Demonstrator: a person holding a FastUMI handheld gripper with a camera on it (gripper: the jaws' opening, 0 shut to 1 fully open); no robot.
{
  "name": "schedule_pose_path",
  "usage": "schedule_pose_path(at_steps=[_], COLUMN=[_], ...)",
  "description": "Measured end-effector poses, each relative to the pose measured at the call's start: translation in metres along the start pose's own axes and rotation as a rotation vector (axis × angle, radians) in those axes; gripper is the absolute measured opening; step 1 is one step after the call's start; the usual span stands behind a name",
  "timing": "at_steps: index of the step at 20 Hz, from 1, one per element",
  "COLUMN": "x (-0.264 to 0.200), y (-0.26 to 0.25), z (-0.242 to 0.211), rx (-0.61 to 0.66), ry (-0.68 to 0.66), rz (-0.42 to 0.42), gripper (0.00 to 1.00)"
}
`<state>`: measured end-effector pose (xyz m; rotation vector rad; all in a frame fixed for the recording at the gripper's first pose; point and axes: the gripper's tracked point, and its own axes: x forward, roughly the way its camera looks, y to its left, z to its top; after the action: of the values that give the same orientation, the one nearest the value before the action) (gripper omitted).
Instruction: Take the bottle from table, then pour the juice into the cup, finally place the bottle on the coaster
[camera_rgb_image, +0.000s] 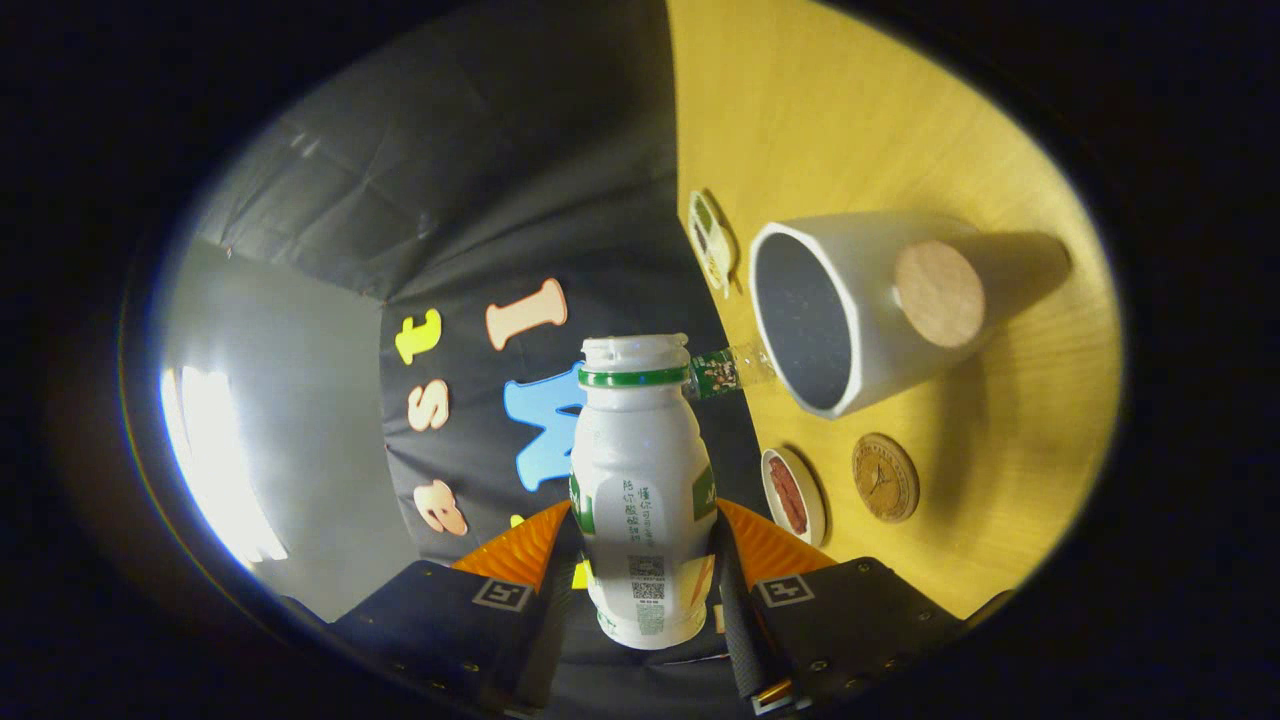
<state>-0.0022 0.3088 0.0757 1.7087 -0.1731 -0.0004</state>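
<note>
Gripper (645, 560) rolled sideways, so the yellow wooden table (860, 120) runs up the 3 o'clock side and the dark booth cloth (480, 180) fills the 9 to 12 o'clock side. Both fingers (515, 548) are clamped on the small white plastic drink bottle (640, 470), one pressing each flank of its lower body; bottle points out ahead of the fingers, green band round the neck, white mouth toward 12 o'clock, printed label facing the camera. Bottle is off the table, held in the air. White cup (860, 310) sits at about 2 o'clock from the bottle mouth, dark inside, open rim turned toward the bottle, round wood-toned disc on its wall. Between bottle neck and cup rim there's a small green-patterned, partly clear object (725, 370), just beside both, can't tell what it is. Round brown coaster (885, 477) lies on the table at 3 o'clock from the bottle body, just below the cup, apart from it. Small white dish with a reddish-brown piece (793, 495) near the right finger, beside the coaster. Another small flat item (708, 240) on the table at 1 o'clock, beyond the cup, too small to tell.
</note>
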Motion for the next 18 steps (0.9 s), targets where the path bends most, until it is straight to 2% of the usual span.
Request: schedule_pose_path(at_steps=[5, 9, 14, 18], x=[0.004, 0.004, 0.012, 0.023], y=[0.007, -0.002, -0.02, -0.032], z=[-0.007, -0.01, -0.019, -0.03], rx=[-0.402, -0.734, -1.255, -1.561], ry=[0.013, 0.036, 0.091, 0.102], rz=[0.011, -0.032, -0.101, -0.131], gripper=[0.67, 0.67, 0.67, 0.67])
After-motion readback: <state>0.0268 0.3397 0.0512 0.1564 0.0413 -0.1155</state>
